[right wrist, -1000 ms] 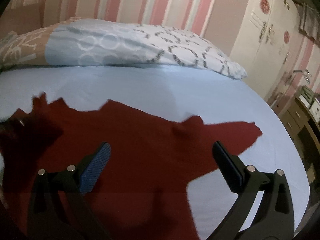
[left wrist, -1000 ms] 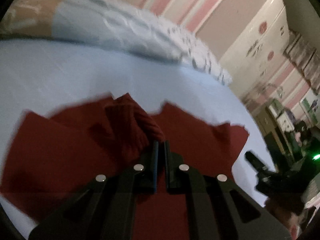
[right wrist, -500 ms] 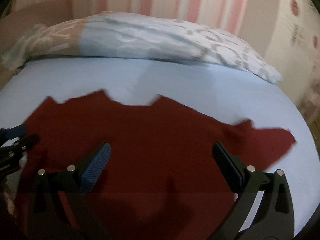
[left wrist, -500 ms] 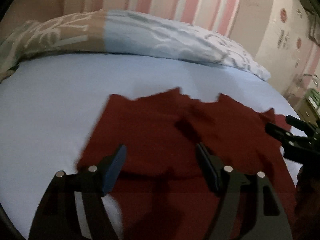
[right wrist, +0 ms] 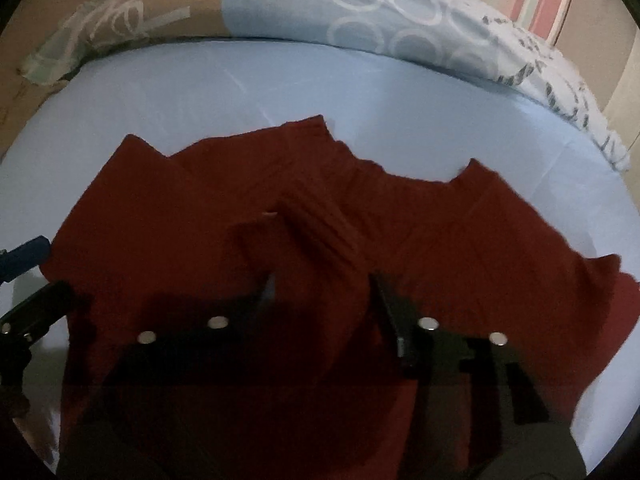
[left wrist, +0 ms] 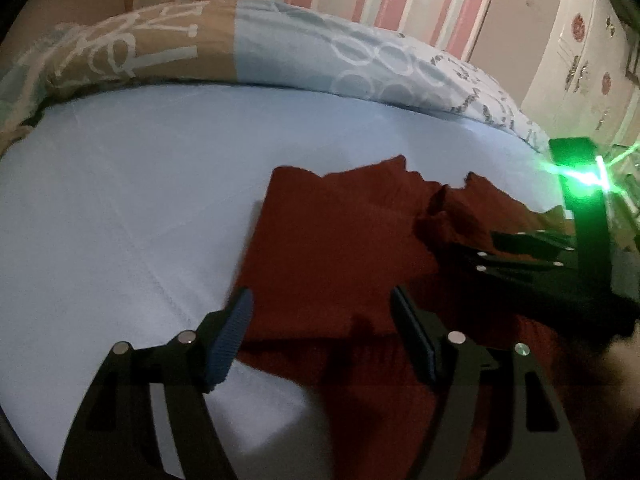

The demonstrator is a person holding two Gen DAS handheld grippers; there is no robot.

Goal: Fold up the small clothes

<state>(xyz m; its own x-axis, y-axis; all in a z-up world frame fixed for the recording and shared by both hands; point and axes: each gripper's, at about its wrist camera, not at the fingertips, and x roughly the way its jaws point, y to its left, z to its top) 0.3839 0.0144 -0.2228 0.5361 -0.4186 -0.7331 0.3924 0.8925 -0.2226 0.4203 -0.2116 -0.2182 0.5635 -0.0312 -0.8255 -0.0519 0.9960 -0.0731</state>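
Left gripper (left wrist: 320,332) hangs with jaws apart over the near left edge of the dark red garment (left wrist: 332,248) (nothing is pinched), which lies on the pale blue bed (left wrist: 120,208). From the right wrist view, the right gripper (right wrist: 320,304) has just been closing, its jaws around a raised ribbed fold (right wrist: 320,232) mid-garment; contact is unclear.
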